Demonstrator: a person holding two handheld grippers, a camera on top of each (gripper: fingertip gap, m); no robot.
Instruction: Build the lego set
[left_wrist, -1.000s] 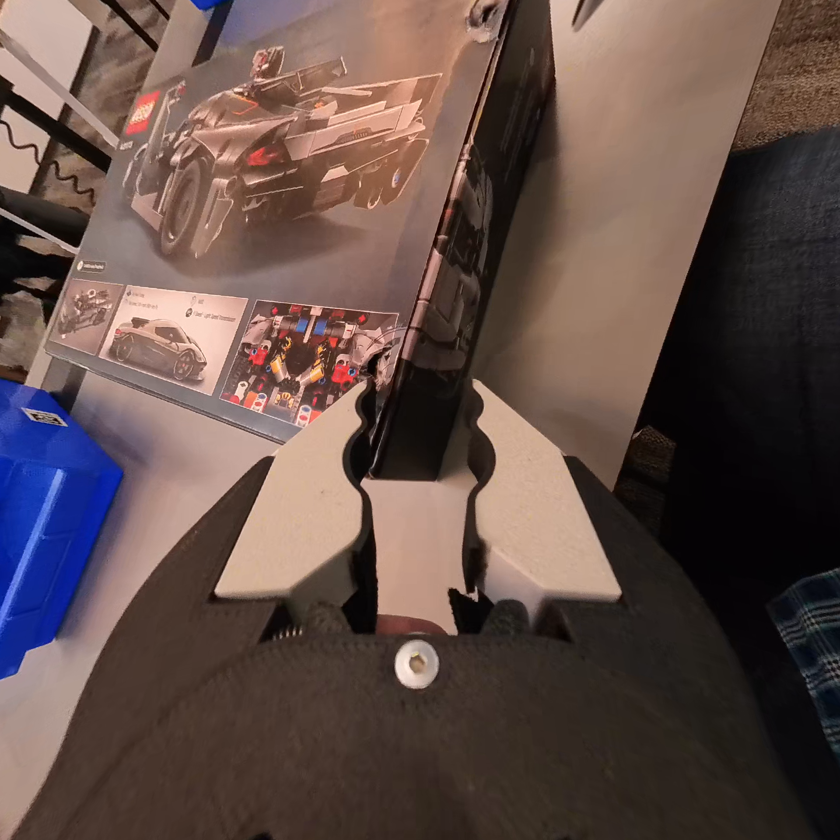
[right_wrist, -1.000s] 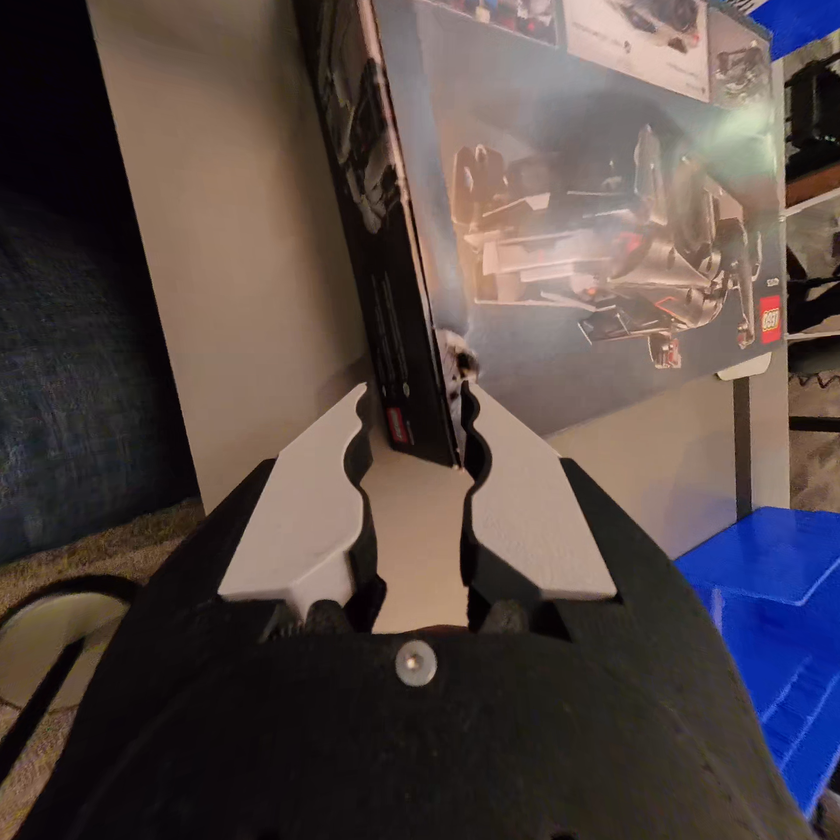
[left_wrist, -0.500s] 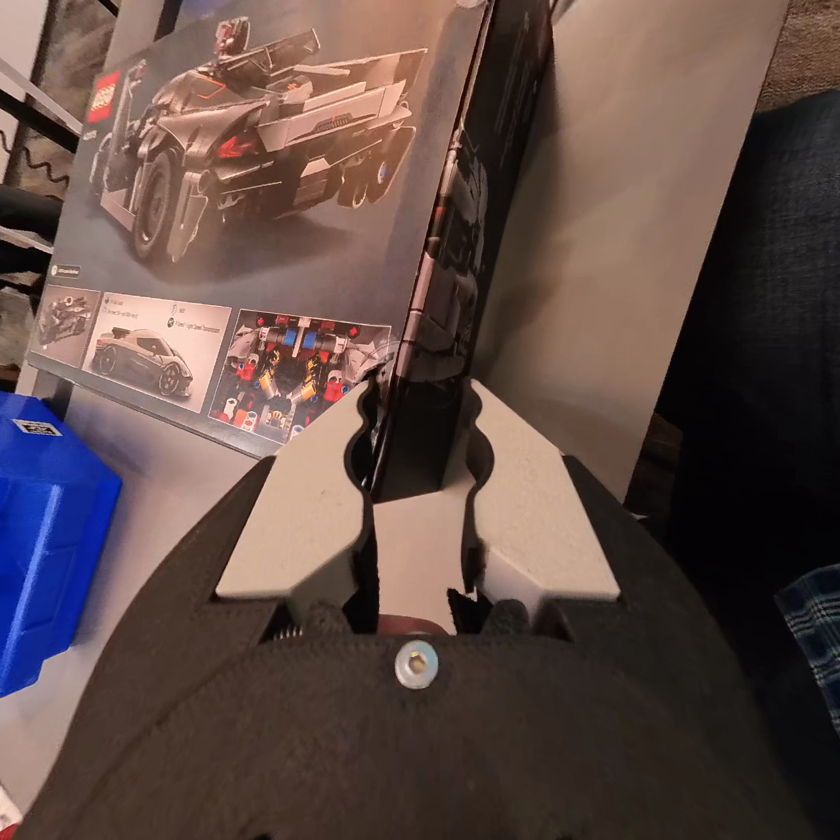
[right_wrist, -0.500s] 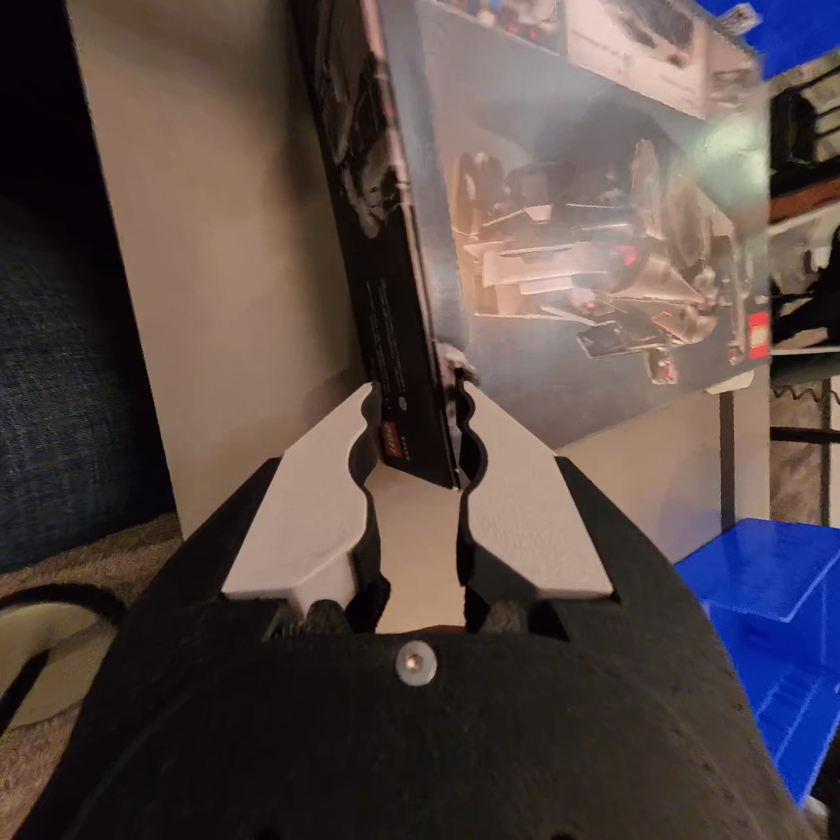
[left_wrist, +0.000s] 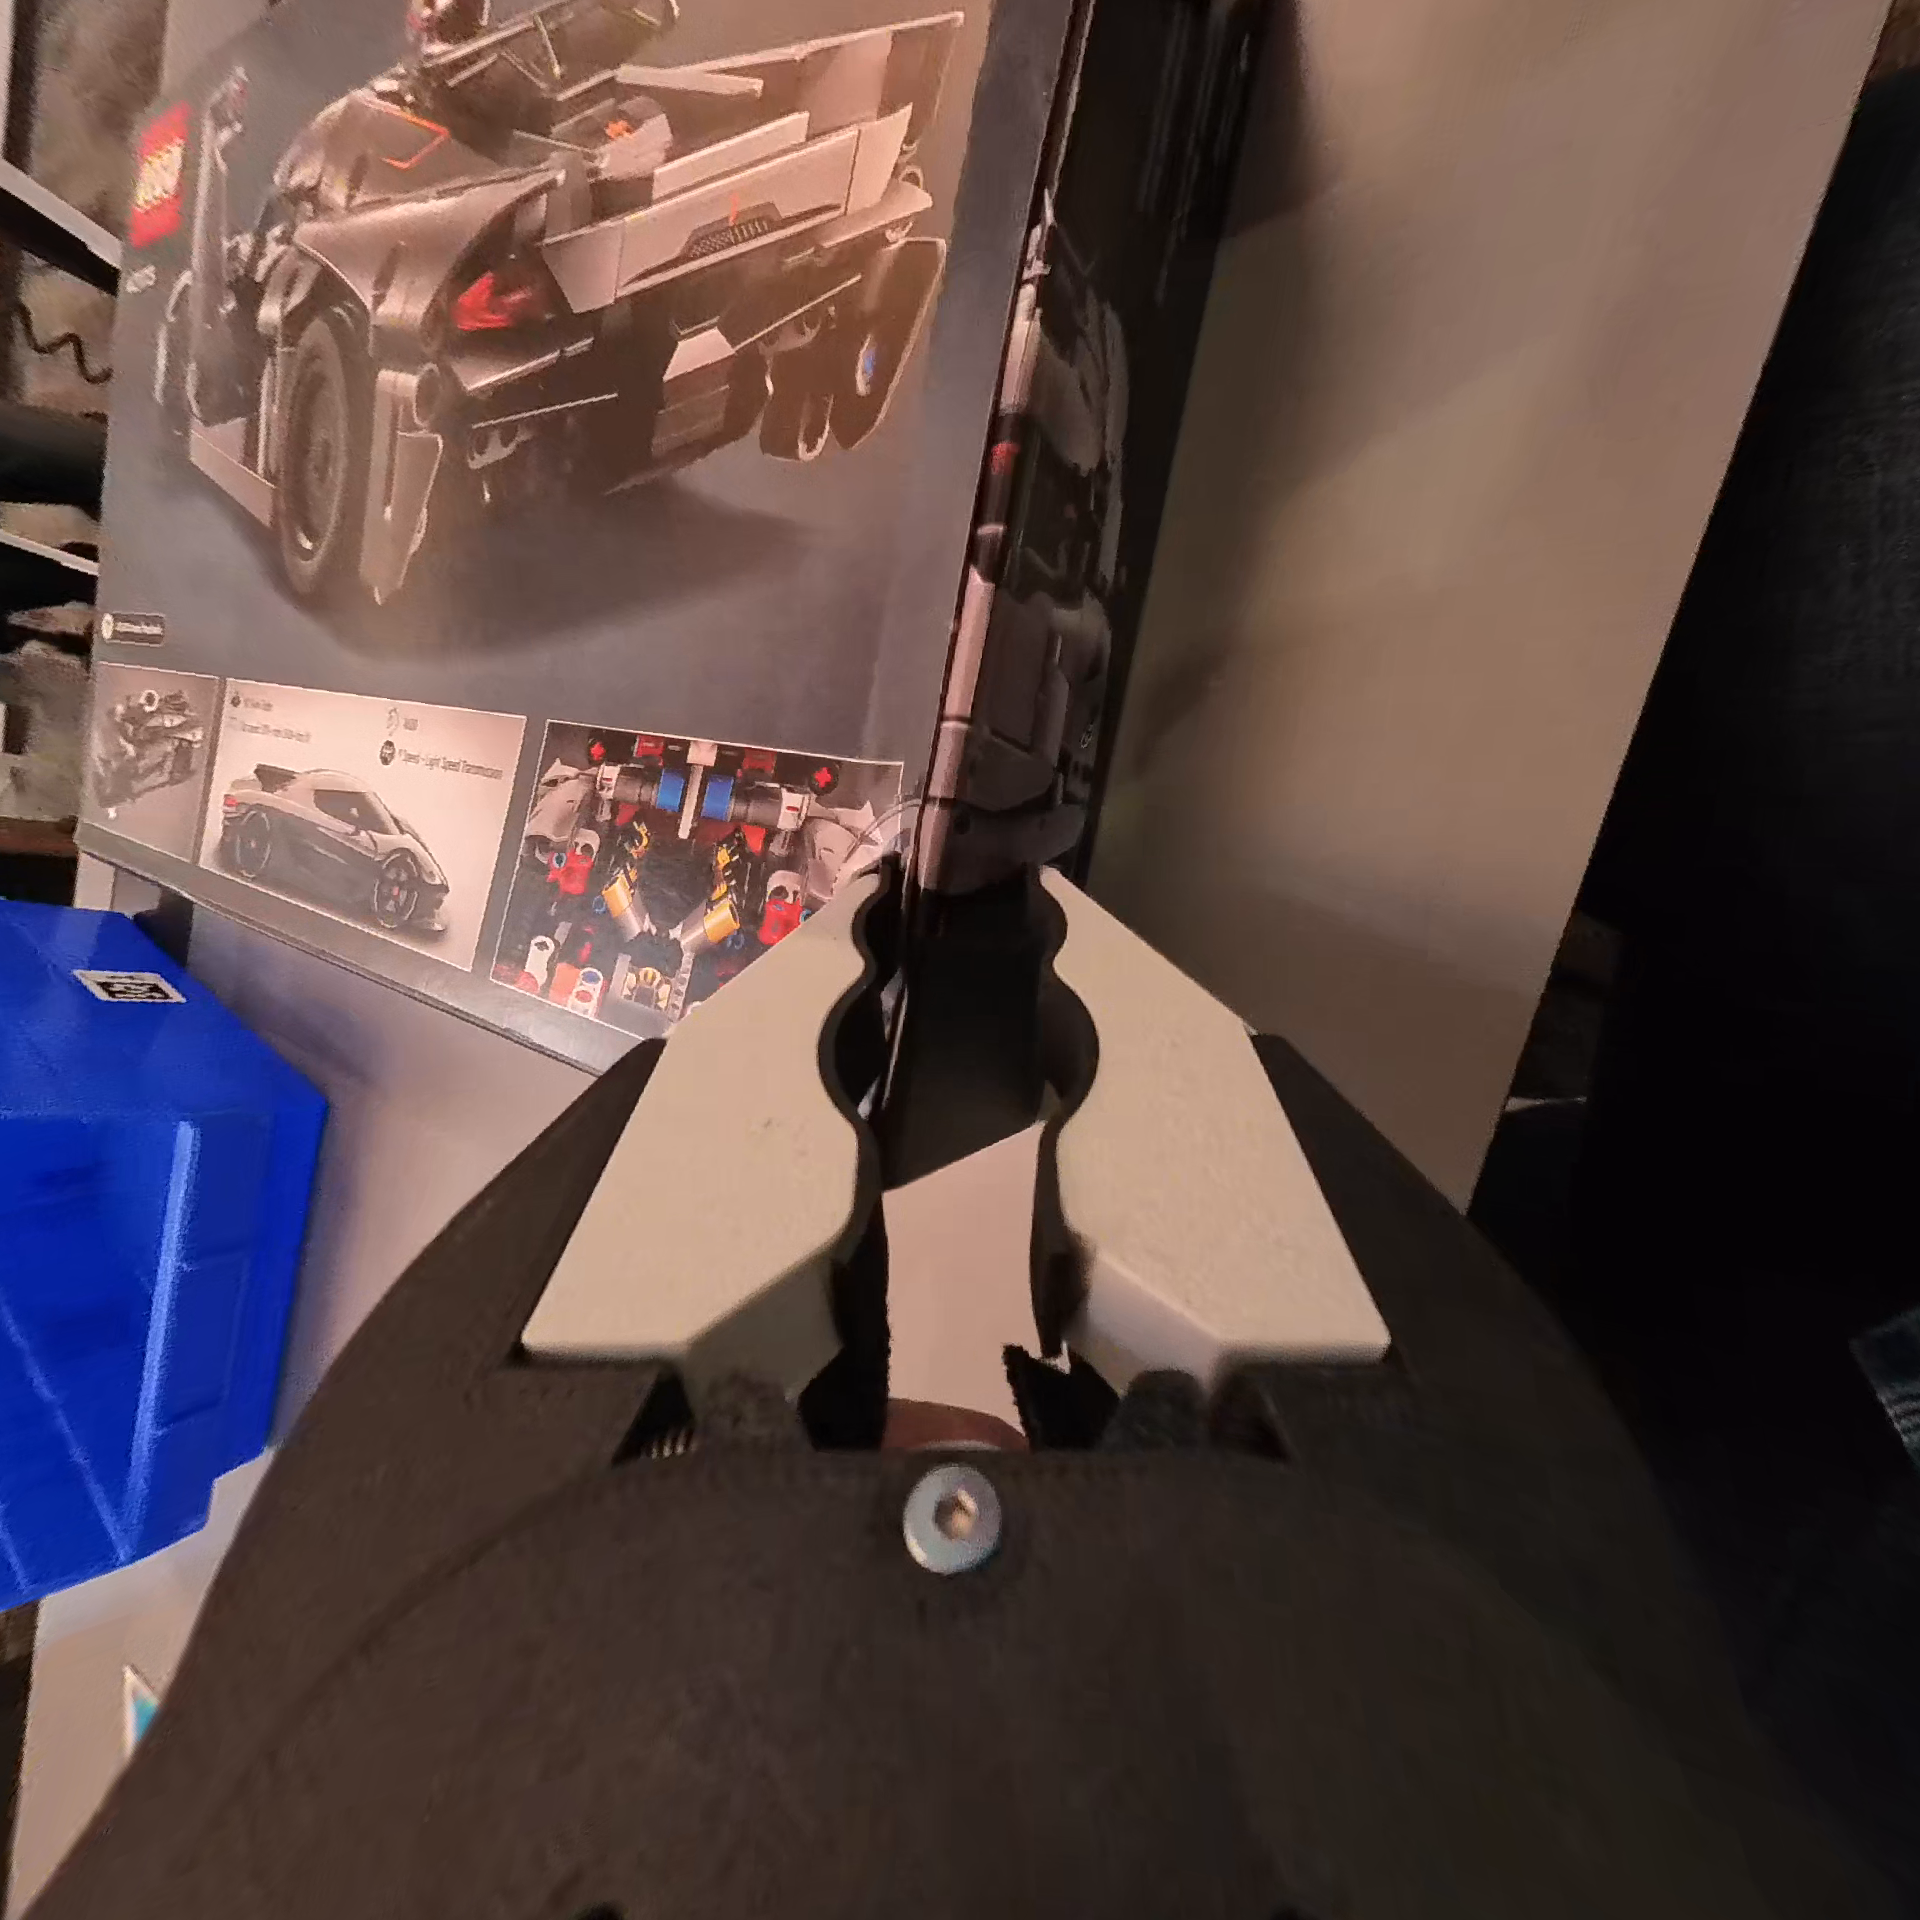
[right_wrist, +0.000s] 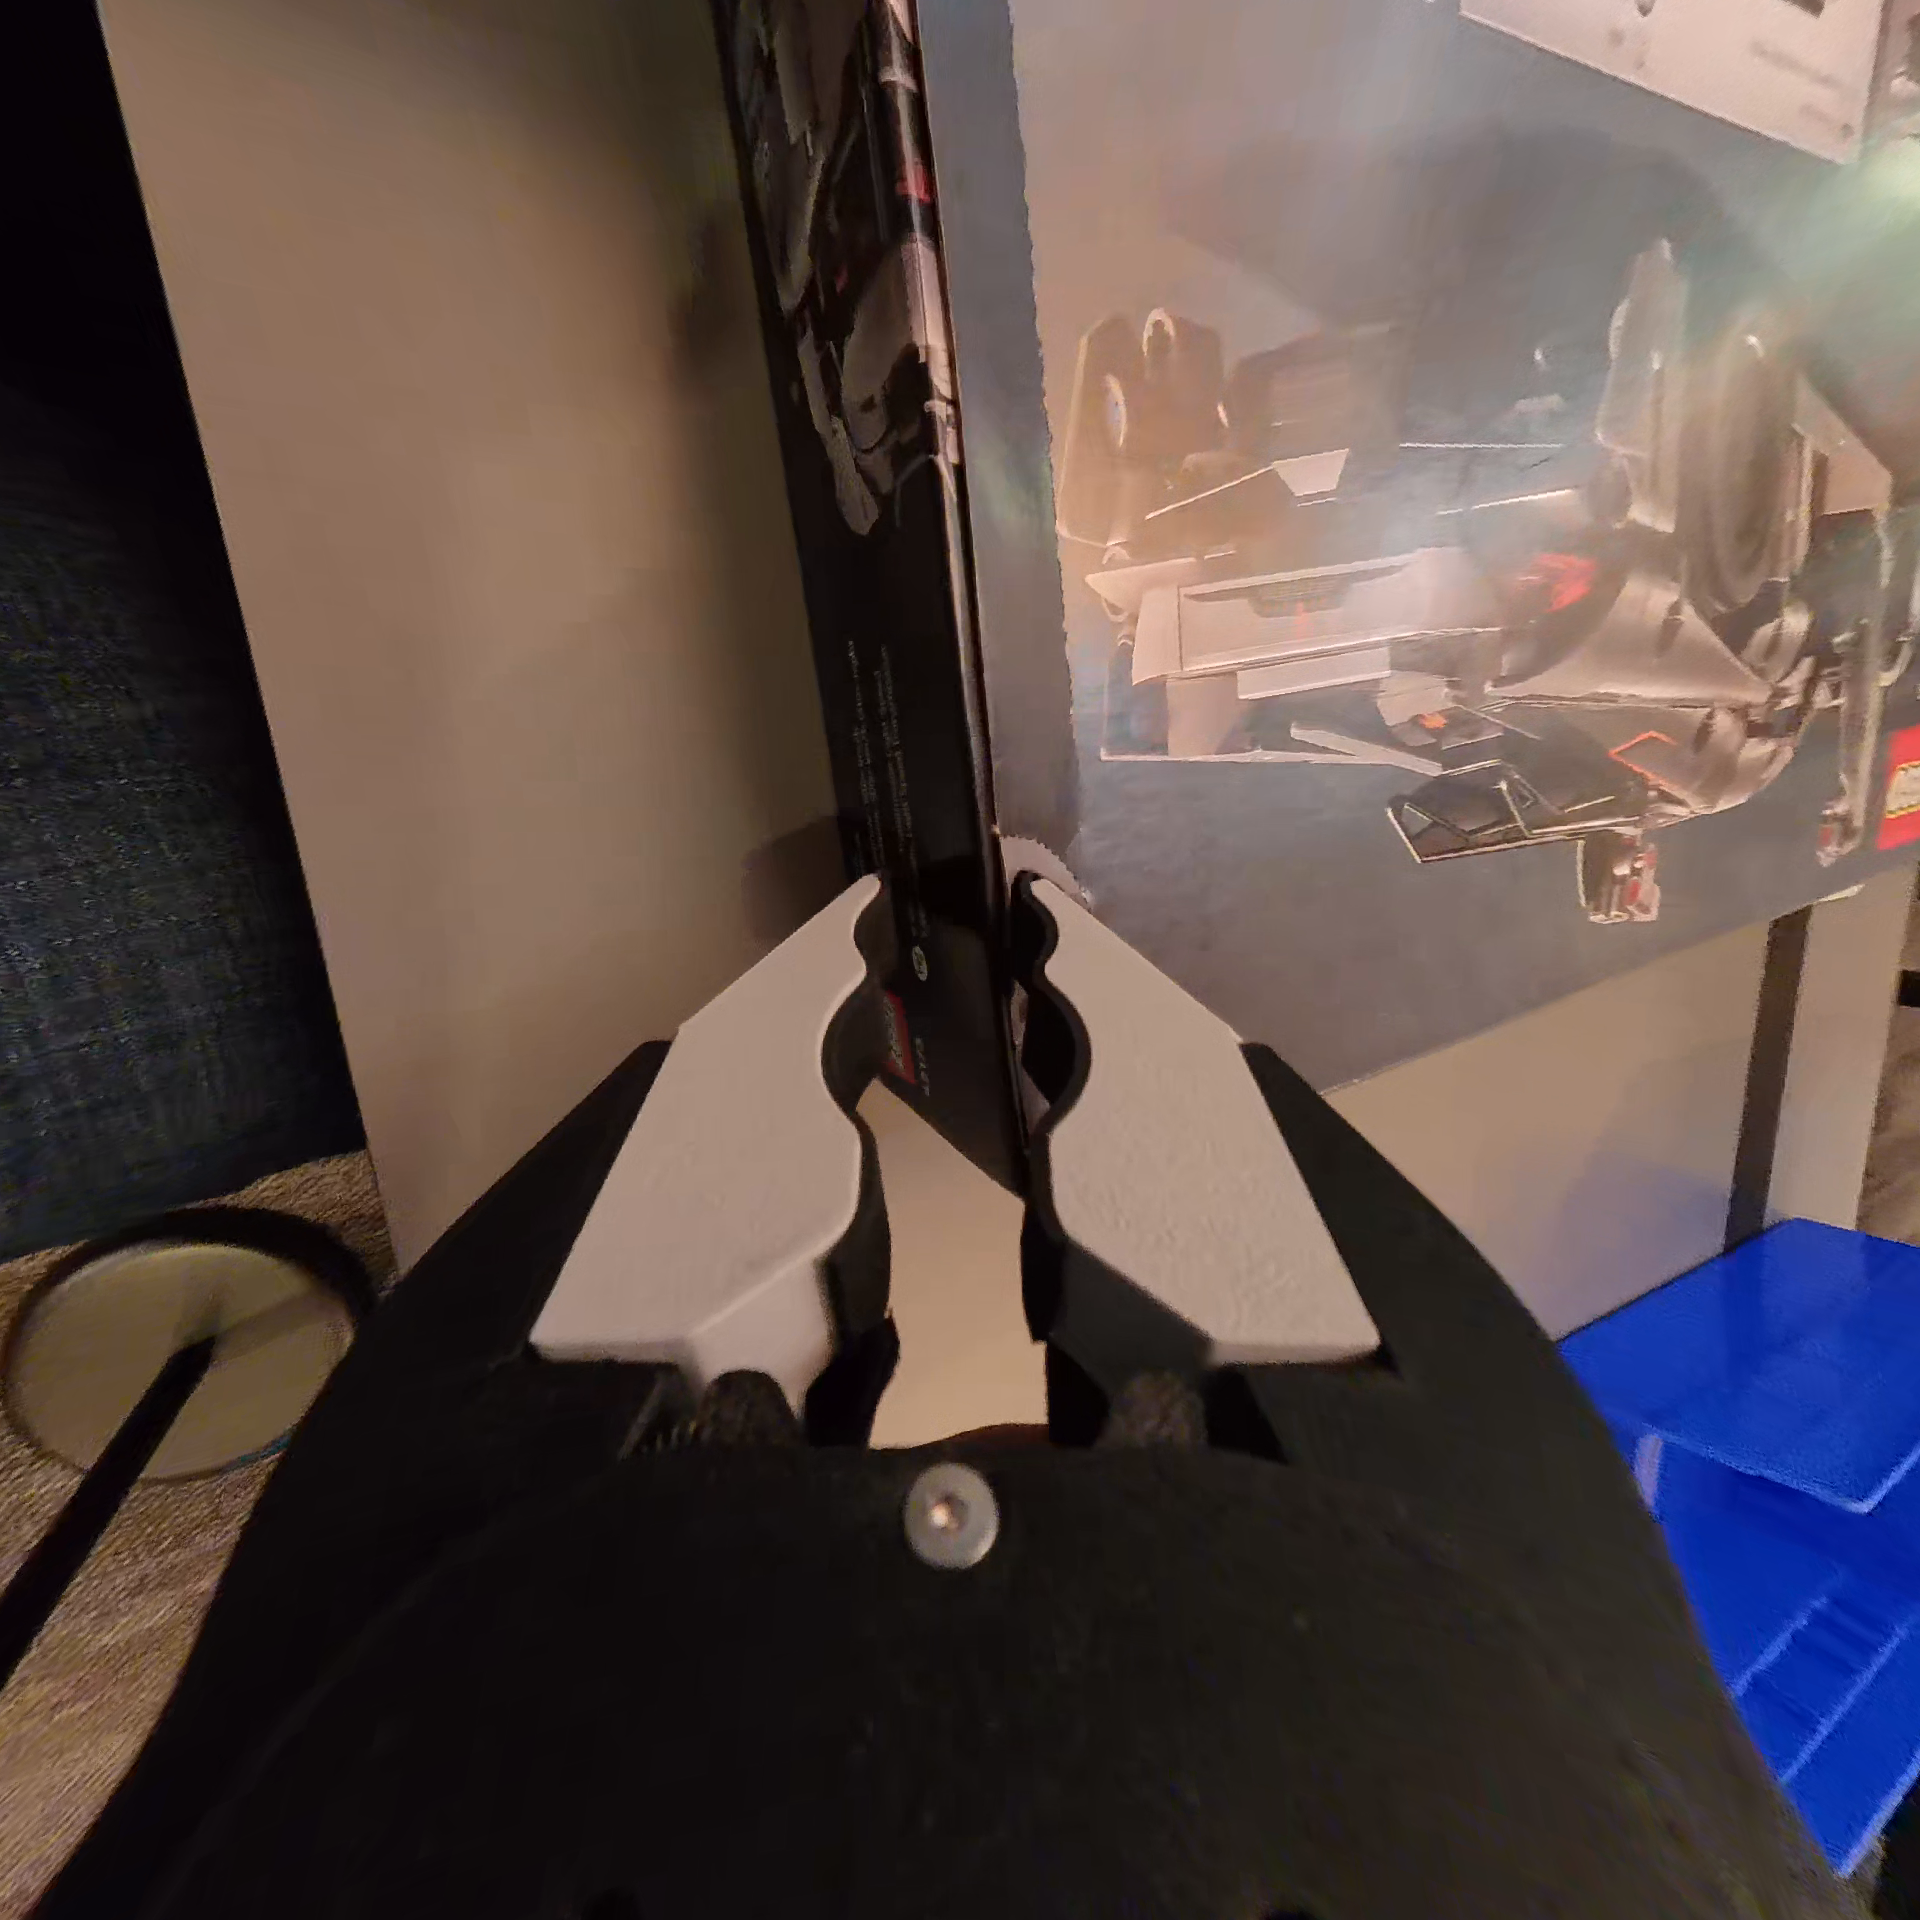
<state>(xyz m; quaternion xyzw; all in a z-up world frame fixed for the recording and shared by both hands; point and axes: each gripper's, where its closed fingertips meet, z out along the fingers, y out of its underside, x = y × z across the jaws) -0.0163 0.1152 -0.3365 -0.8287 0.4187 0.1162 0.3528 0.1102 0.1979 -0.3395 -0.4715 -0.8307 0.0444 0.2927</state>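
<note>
The lego box (left_wrist: 582, 436) has tipped more upright since a second ago, above the counter (left_wrist: 1403, 520). The left gripper (left_wrist: 961, 914) clamps one corner; the right gripper (right_wrist: 951, 914) clamps another.

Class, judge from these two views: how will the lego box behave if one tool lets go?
The box is broad and thin, so it would probably swing or tip. Each tool, left and right, grips only a narrow corner, so slipping seems possible. Its cardboard looks fairly stiff, though the pinched corners might crease.
</note>
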